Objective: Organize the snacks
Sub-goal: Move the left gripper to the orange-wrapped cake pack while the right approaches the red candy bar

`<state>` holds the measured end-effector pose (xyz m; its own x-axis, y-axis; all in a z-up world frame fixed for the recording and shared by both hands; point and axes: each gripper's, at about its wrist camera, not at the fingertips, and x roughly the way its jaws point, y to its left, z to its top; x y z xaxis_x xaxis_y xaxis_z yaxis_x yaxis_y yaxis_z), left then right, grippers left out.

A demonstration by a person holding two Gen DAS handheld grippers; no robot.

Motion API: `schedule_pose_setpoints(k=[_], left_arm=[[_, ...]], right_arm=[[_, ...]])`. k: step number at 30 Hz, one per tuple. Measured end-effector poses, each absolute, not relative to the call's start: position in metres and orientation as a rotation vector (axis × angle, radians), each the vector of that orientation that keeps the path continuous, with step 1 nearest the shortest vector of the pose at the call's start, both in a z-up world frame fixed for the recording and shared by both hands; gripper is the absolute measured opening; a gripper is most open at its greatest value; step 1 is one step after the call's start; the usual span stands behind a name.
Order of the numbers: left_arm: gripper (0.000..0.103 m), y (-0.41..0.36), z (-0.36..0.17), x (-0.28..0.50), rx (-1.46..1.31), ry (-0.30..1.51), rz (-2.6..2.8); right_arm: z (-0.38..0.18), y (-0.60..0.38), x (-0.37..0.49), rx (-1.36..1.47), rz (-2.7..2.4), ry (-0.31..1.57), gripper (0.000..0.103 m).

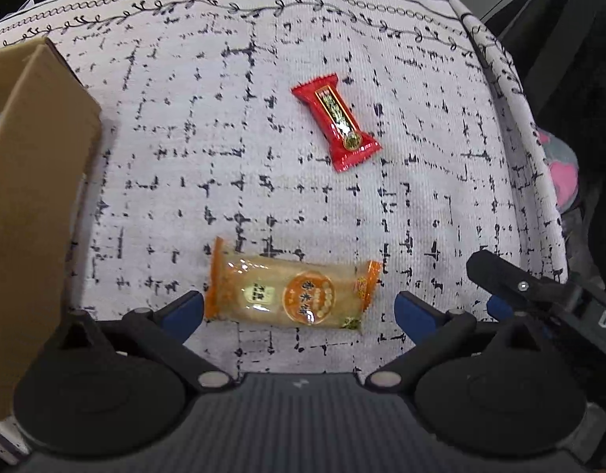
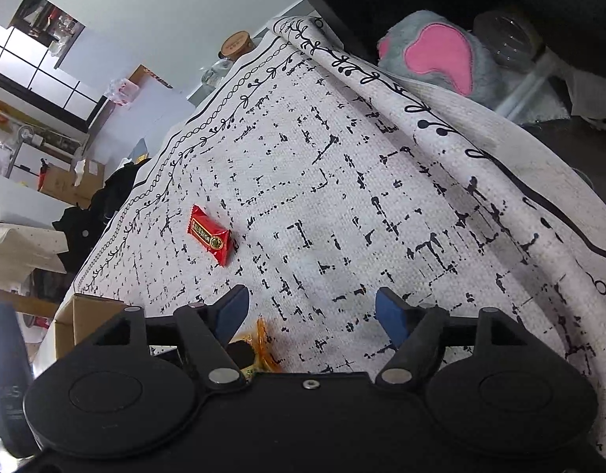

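Snacks are lying on the patterned cloth [image 1: 263,138]: an orange rice cracker pack [image 1: 291,291] is sitting between the spread fingers of the left gripper [image 1: 299,311], while a red candy [image 1: 336,126] is lying well apart. From the right wrist view the pack is mostly hiding behind the right gripper [image 2: 311,309], whose fingers are also standing apart and holding nothing. At the cloth's left edge a cardboard box [image 1: 30,181] is running out of frame, its contents impossible to make out.

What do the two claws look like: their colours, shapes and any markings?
The left claw and the right claw look alike: two blue-tipped fingers on black link arms with silver pivot pins, above round black discs. The left body is ribbed dark grey; the right body is plain black with one centre screw. No cables or sleeves show.
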<state>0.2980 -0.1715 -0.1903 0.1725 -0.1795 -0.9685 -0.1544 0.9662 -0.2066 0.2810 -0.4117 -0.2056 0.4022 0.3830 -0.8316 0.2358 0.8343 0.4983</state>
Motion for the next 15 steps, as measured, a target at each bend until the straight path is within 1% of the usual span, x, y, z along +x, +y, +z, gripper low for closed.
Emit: schedule_pose_setpoints(k=[5,15], left_arm=[[0.102,-0.182,-0.200,0.300,-0.227,1.407,0.005],[0.102,-0.188,-0.219,0.305,-0.201,1.412,0.087]], right_arm=[[-0.206,-0.412,0.284,0.606,0.110,1.173,0.073],[-0.212,-0.400,0.292,0.593,0.133,1.184,0.073]])
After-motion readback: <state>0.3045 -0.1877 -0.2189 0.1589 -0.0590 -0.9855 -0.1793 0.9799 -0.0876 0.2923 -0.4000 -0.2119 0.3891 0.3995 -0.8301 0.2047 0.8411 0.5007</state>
